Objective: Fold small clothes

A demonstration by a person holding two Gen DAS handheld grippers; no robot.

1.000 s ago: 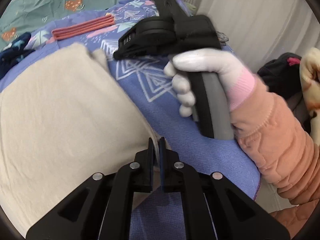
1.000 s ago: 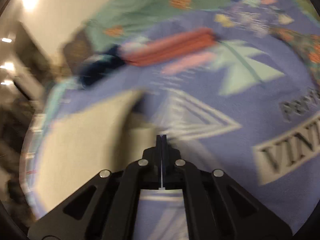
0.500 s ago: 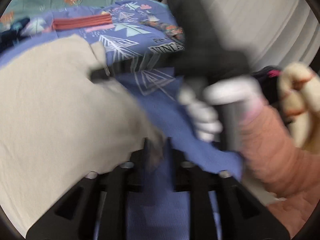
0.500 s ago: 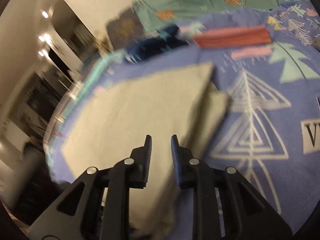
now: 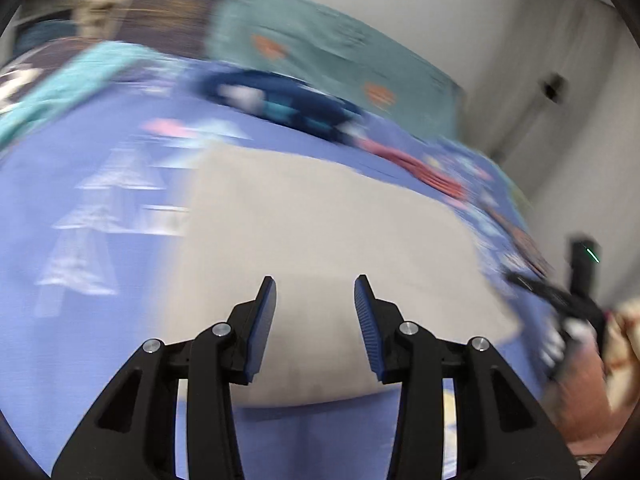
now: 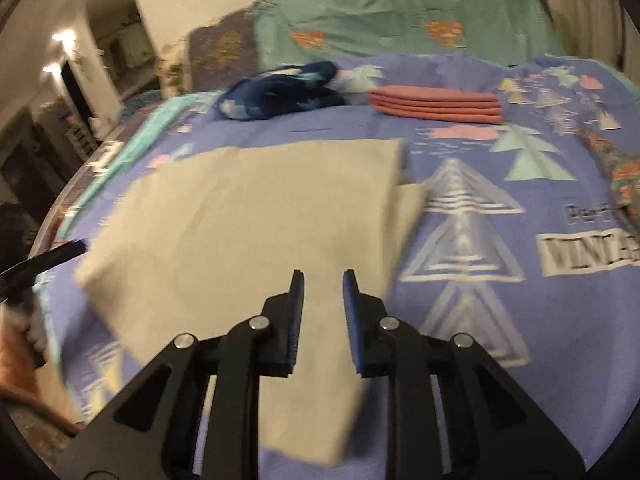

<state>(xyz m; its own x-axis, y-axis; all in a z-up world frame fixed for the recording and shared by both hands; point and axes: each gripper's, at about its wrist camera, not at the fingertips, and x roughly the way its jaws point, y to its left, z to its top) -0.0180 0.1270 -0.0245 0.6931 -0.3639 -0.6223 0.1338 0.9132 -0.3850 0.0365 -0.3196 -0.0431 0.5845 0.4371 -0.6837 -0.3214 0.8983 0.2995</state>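
both my tongs, left (image 5: 315,312) and right (image 6: 323,304), were open and empty. the beige cloth (image 6: 256,216) lay folded over once; the navy one (image 6: 280,94) remained unfolded, i judged.

— Is there any writing to read here?

— Only on the blue bedspread (image 6: 472,148). In the right wrist view, at the right edge, a pale boxed panel (image 6: 592,252) holds dark capital letters that read "VINTA", and the picture edge cuts the word off there.

— Anything above that panel?

— A line of smaller dark print (image 6: 596,212), too blurred to read.

— And in the left wrist view?

— The bedspread (image 5: 100,148) is smeared there, and no letters or numbers come through on it.

— Do the other cloths lying on the bed carry labels or brands?

— None that can be made out in either view.
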